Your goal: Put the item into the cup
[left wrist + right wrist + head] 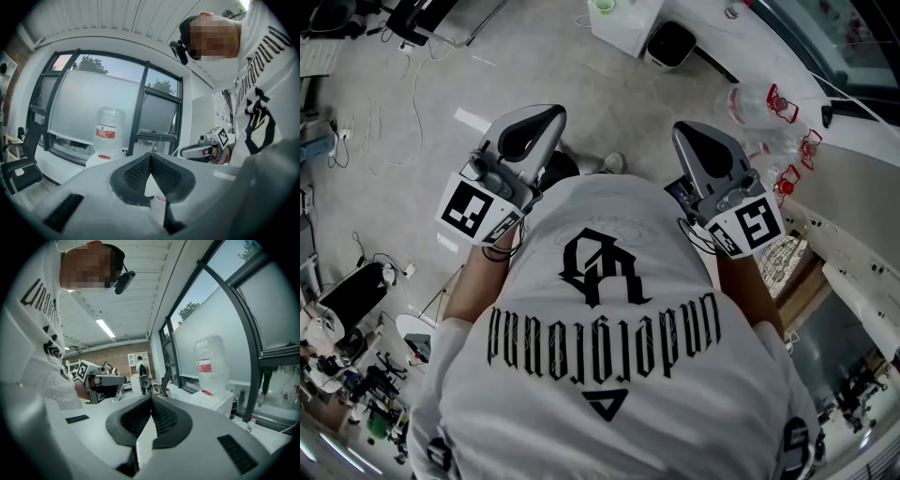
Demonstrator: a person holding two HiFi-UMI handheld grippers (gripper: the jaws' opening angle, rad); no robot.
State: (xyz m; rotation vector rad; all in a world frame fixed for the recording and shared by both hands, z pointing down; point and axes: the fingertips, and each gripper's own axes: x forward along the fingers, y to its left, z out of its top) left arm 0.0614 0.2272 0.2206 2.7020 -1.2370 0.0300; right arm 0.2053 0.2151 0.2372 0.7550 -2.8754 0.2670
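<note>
No cup and no item shows in any view. In the head view I look down on a person's white printed shirt, with both grippers held out level in front of the chest. My left gripper (555, 114) has its jaws pressed together with nothing between them, as the left gripper view (150, 155) confirms. My right gripper (679, 129) is likewise shut and empty (151, 397). Each gripper shows sideways in the other's view: the right gripper (200, 150) and the left gripper (106, 379).
Big clear water bottles (761, 105) lie on the floor at the right, by a wooden edge (797, 281). A white cabinet (623, 21) and a black-and-white device (672, 43) stand ahead. A water dispenser bottle (108, 127) (209, 363) stands by the windows. Cables and clutter (356, 141) lie at the left.
</note>
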